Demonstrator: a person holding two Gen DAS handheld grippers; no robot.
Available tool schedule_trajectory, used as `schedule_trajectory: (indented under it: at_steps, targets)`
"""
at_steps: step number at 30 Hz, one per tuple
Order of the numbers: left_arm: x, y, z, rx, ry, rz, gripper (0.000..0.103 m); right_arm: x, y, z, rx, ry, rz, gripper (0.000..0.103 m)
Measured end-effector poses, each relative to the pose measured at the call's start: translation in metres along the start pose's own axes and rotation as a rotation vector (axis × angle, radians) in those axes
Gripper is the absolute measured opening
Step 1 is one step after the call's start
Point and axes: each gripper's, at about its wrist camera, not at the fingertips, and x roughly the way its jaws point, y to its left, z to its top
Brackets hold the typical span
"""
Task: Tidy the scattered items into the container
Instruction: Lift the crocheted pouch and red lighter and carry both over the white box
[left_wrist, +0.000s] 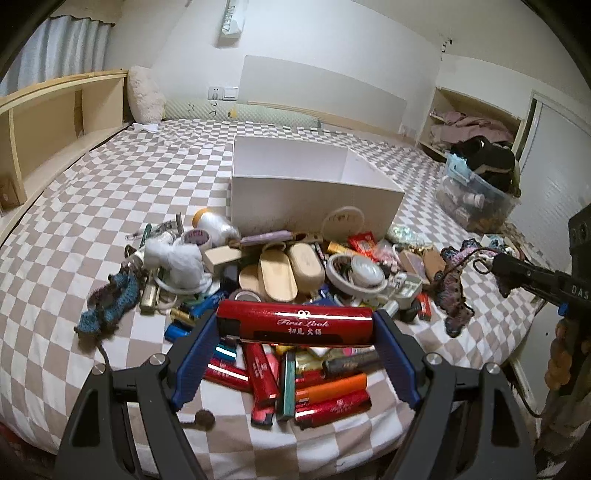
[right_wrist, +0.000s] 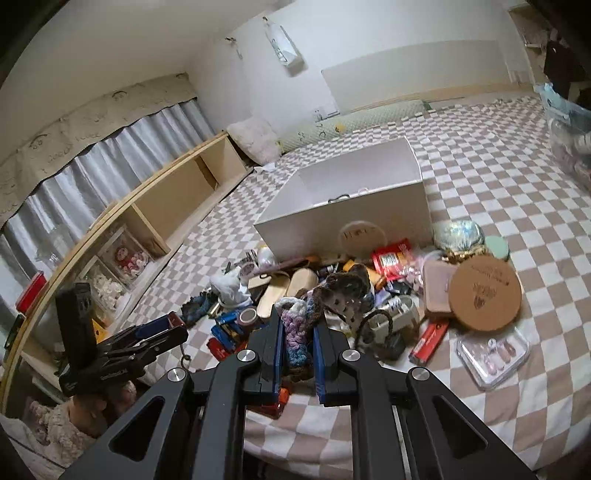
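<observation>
My left gripper (left_wrist: 295, 318) is shut on a red lighter (left_wrist: 295, 325) marked "First Look", held crosswise between the blue pads above the pile. My right gripper (right_wrist: 298, 334) is shut on a multicoloured crocheted piece (right_wrist: 334, 293), which rises above the jaws. In the left wrist view that crocheted piece (left_wrist: 453, 291) dangles from the right gripper (left_wrist: 496, 264) at the far right. The left gripper (right_wrist: 168, 330) shows at the left of the right wrist view. Behind the pile, the white box (left_wrist: 314, 195) (right_wrist: 351, 218) stands open on the checked bed.
The pile holds several red lighters (left_wrist: 262, 373), an orange lighter (left_wrist: 332, 387), wooden soles (left_wrist: 277, 277), tape rolls and a blue crocheted piece (left_wrist: 110, 302). A cork lid (right_wrist: 484, 291) and clear case (right_wrist: 493, 354) lie to the right. A clear plastic bin (left_wrist: 476, 199) and wooden shelf (left_wrist: 44, 122) flank the bed.
</observation>
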Motion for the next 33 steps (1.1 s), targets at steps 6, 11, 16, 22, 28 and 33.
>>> schedule_trajectory:
  at_steps: [6, 11, 16, 22, 28, 33]
  targets:
    - [0.003, -0.002, 0.026, 0.006, -0.025, -0.004, 0.082, 0.000, 0.003, 0.021, -0.015, -0.029, 0.008, 0.014]
    - [0.007, -0.002, 0.049, 0.010, -0.043, -0.010, 0.082, 0.002, 0.006, 0.043, -0.014, -0.065, 0.019, 0.014]
    - [0.015, -0.001, 0.072, 0.006, -0.047, -0.023, 0.082, 0.011, 0.008, 0.064, -0.024, -0.084, 0.030, 0.014]
    - [0.030, -0.003, 0.099, 0.018, -0.042, -0.013, 0.082, 0.023, 0.008, 0.091, -0.024, -0.088, 0.039, 0.014]
    - [0.044, -0.005, 0.123, 0.034, -0.044, -0.012, 0.082, 0.033, 0.005, 0.115, -0.034, -0.096, 0.038, 0.014]
    - [0.057, -0.007, 0.142, 0.056, -0.043, -0.013, 0.082, 0.043, 0.004, 0.135, -0.046, -0.103, 0.029, 0.014]
